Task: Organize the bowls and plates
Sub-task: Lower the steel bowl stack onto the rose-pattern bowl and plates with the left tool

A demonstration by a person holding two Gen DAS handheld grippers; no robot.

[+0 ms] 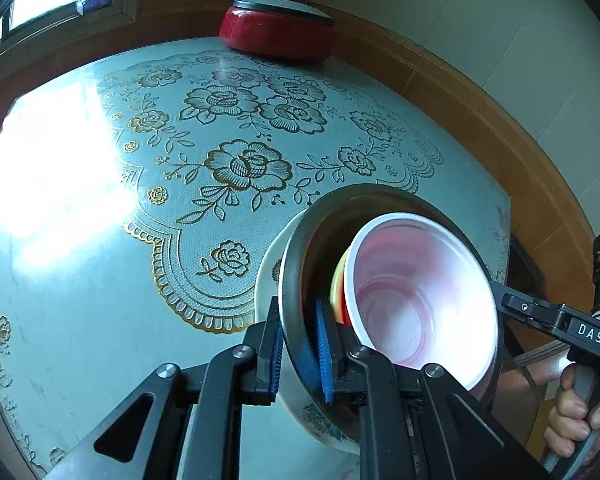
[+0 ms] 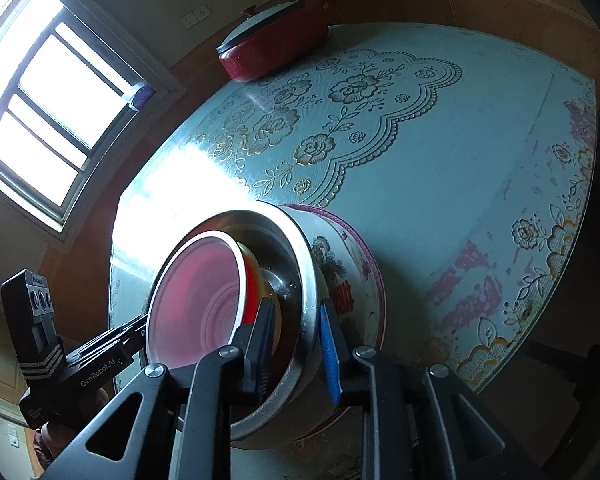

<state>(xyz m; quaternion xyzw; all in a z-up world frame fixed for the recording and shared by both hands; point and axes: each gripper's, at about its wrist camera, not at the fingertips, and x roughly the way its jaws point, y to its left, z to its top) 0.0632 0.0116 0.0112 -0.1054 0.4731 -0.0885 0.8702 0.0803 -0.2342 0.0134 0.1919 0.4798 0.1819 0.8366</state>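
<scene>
A nested stack of dishes sits on the table (image 1: 80, 320), whose smooth, glossy pale-blue top carries a lace-like mat (image 1: 236, 168) printed with gold-outlined roses. Outermost in the stack is a white ceramic bowl (image 2: 340, 280) with painted flowers and red characters, resting in a wider pink-rimmed plate (image 2: 374, 264). Inside it lies a round, shiny steel bowl (image 1: 300, 280) with a rolled rim, and within that a thin white plastic bowl (image 1: 420, 292) with a reddish tint showing through its wall; a yellow and red dish (image 1: 337, 292) peeks out behind it.

The left tongs (image 1: 298, 346) are pinching the near rim of the steel bowl, their ribbed blue pads either side of the metal wall. The right tongs (image 2: 296, 344) straddle the opposite rim of the same bowl, one finger inside and the blue pad (image 2: 330, 354) outside; a gap shows beside the outer pad, so the jaws stand slightly spread and do not press. A hand (image 1: 576, 412) grips the right tool's handle.

At the table's far edge stands a round red pot (image 1: 278, 34) with a flat, dark-rimmed lid. A window (image 2: 48, 120) glares on the tabletop.
</scene>
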